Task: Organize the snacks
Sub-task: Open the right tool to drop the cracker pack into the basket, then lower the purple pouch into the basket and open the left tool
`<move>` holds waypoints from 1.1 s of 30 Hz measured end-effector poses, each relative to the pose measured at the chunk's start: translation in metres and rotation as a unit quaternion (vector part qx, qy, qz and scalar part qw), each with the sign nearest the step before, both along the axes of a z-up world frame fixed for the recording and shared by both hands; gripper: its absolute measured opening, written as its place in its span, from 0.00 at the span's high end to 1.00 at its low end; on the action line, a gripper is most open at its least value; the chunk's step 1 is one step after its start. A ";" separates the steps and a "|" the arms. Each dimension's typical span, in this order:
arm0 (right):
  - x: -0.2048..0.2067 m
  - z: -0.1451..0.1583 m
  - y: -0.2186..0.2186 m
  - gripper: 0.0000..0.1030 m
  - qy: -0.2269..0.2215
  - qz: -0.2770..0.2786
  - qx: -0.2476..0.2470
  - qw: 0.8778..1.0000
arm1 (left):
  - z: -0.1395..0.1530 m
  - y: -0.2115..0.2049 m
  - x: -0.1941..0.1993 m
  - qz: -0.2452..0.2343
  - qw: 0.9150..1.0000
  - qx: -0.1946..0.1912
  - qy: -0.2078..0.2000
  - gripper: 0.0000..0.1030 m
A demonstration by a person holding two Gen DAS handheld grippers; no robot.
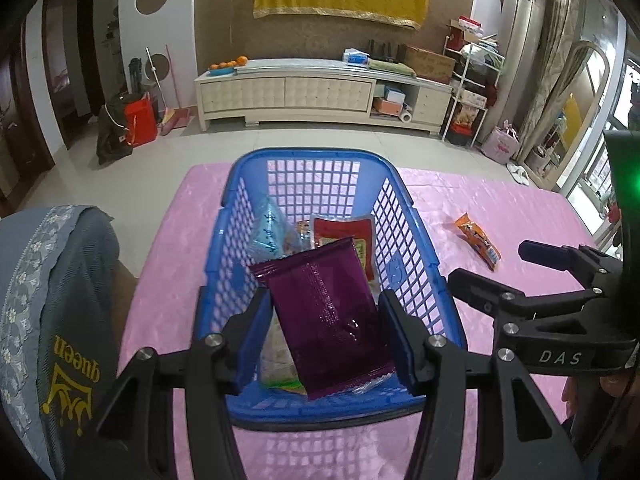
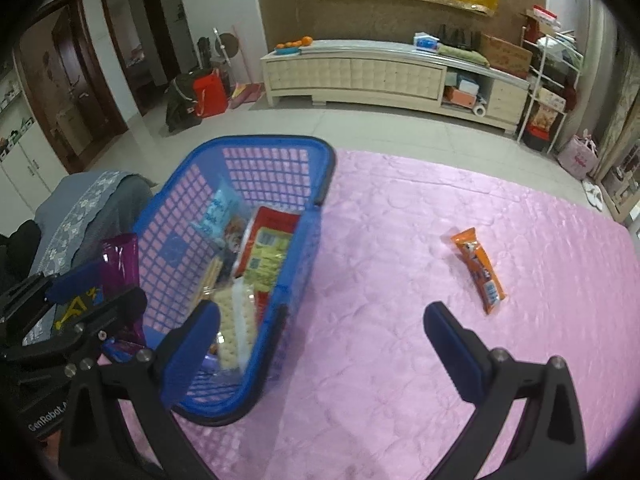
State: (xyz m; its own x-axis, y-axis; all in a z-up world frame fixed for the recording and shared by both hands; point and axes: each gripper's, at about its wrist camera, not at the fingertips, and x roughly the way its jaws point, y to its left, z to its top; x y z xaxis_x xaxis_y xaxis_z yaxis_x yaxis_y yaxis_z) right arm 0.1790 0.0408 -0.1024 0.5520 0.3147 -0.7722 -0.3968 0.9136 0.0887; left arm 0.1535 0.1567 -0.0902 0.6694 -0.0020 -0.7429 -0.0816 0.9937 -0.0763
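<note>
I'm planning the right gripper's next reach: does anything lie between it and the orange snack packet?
No. In the right wrist view, only bare pink tablecloth lies between the open right gripper and the orange snack packet; the blue basket sits off to its left.

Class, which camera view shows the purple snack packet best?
The left wrist view: the purple snack packet fills the centre between the left claw fingers, over the blue basket. The right wrist view shows only its edge, behind the basket.
</note>
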 end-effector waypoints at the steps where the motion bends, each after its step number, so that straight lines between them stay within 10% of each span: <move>1: 0.002 -0.002 -0.002 0.00 0.002 -0.003 0.002 1.000 | -0.002 -0.001 0.003 -0.002 1.000 -0.001 0.003 0.49; 17: 0.013 -0.018 -0.031 0.00 0.016 -0.035 0.023 0.999 | -0.023 -0.008 0.029 -0.005 0.999 0.000 0.035 0.38; 33: -0.045 0.025 -0.077 0.00 -0.013 -0.037 0.074 0.996 | 0.012 -0.042 -0.039 -0.015 1.000 0.004 -0.007 0.30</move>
